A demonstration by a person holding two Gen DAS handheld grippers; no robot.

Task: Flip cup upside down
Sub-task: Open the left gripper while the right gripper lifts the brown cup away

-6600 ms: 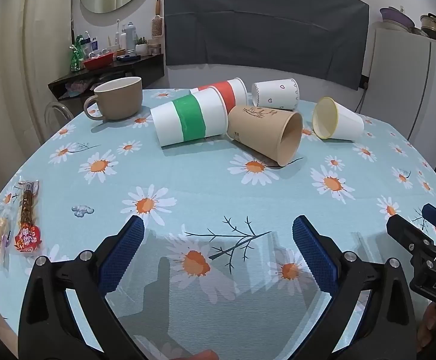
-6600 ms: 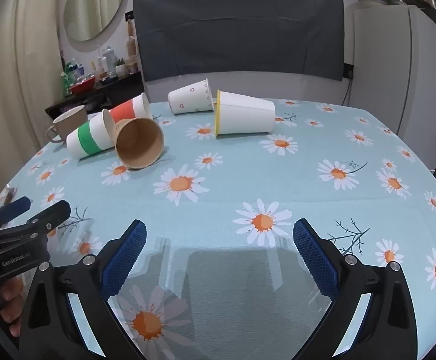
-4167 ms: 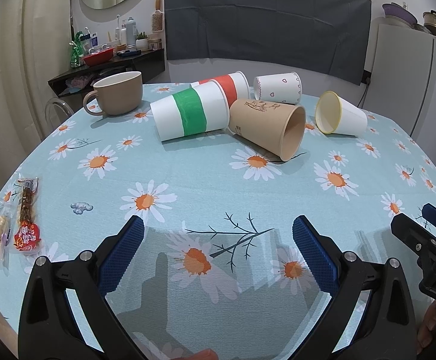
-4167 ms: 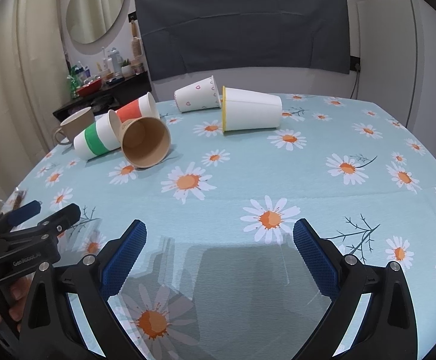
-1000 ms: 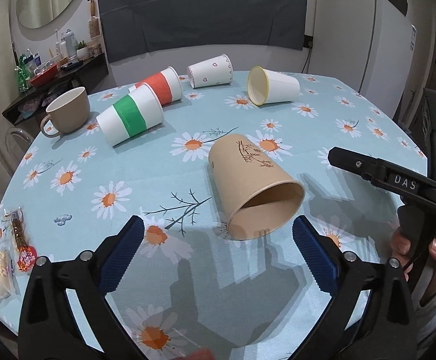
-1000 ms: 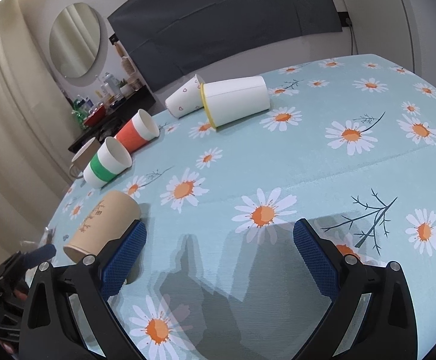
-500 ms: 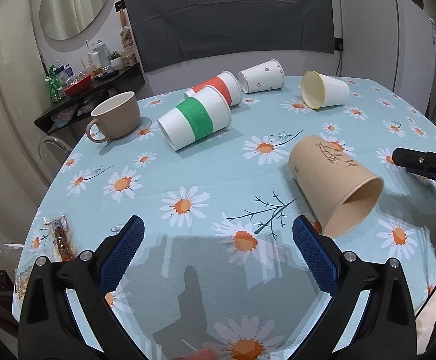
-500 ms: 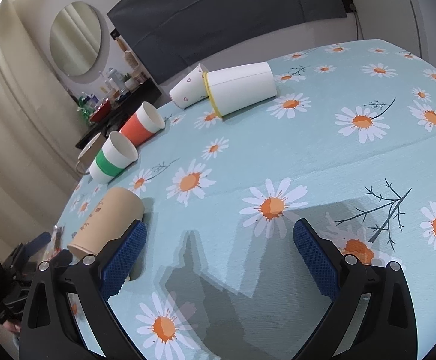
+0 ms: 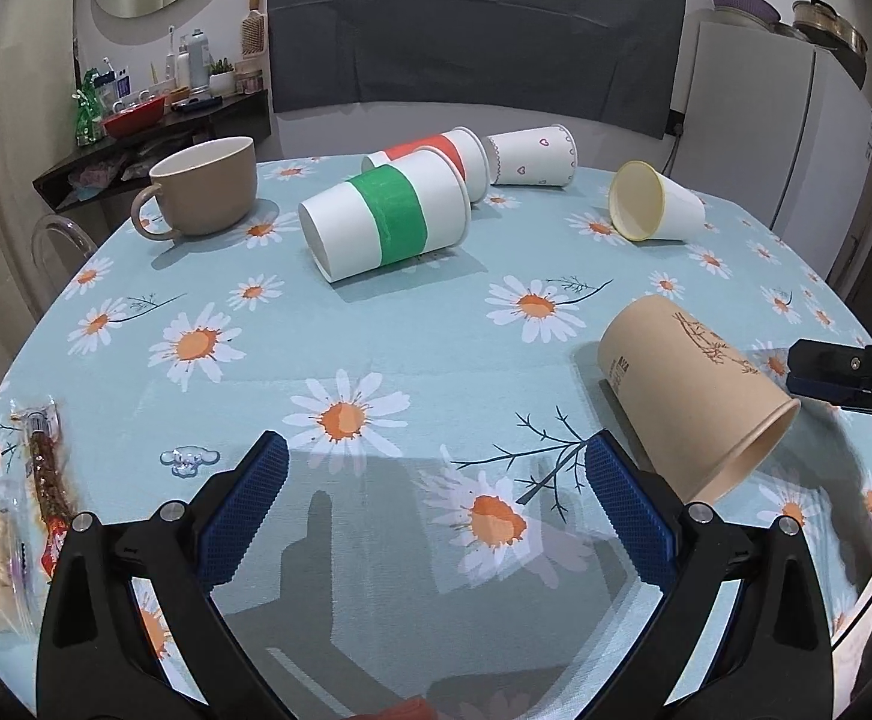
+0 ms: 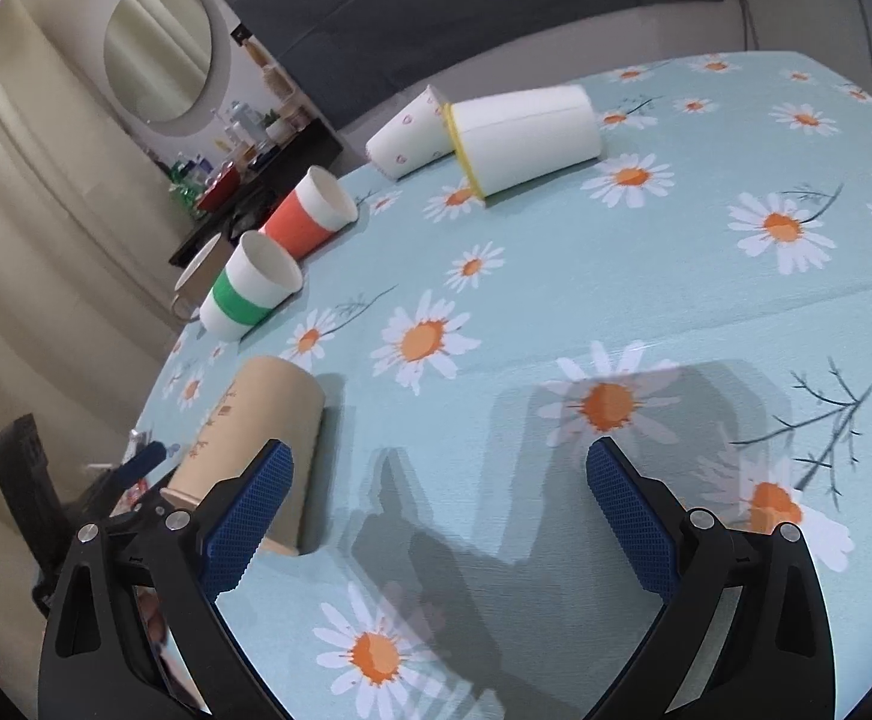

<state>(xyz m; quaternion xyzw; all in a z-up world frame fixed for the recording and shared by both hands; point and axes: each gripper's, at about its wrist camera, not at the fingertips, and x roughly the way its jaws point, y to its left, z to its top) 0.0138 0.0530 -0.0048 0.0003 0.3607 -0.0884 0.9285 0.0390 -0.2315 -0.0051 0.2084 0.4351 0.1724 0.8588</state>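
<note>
A brown paper cup (image 9: 694, 396) lies on its side on the daisy tablecloth (image 9: 375, 360), mouth toward me, at the right of the left wrist view. It also shows in the right wrist view (image 10: 255, 450), beside the left finger. My left gripper (image 9: 436, 504) is open and empty, left of the cup. My right gripper (image 10: 436, 510) is open and empty; its fingertips (image 9: 826, 372) show just right of the cup's rim.
A green-banded cup (image 9: 387, 222), a red-banded cup (image 9: 436, 156), a heart-print cup (image 9: 532, 156) and a yellow-rimmed cup (image 9: 652, 210) lie on their sides farther back. A brown mug (image 9: 201, 186) stands upright back left. Snack packets (image 9: 21, 510) lie at the left edge.
The brown cup has been moved from the group at the back to the near right of the table. Over the last second the left gripper swung left and the right gripper tilted.
</note>
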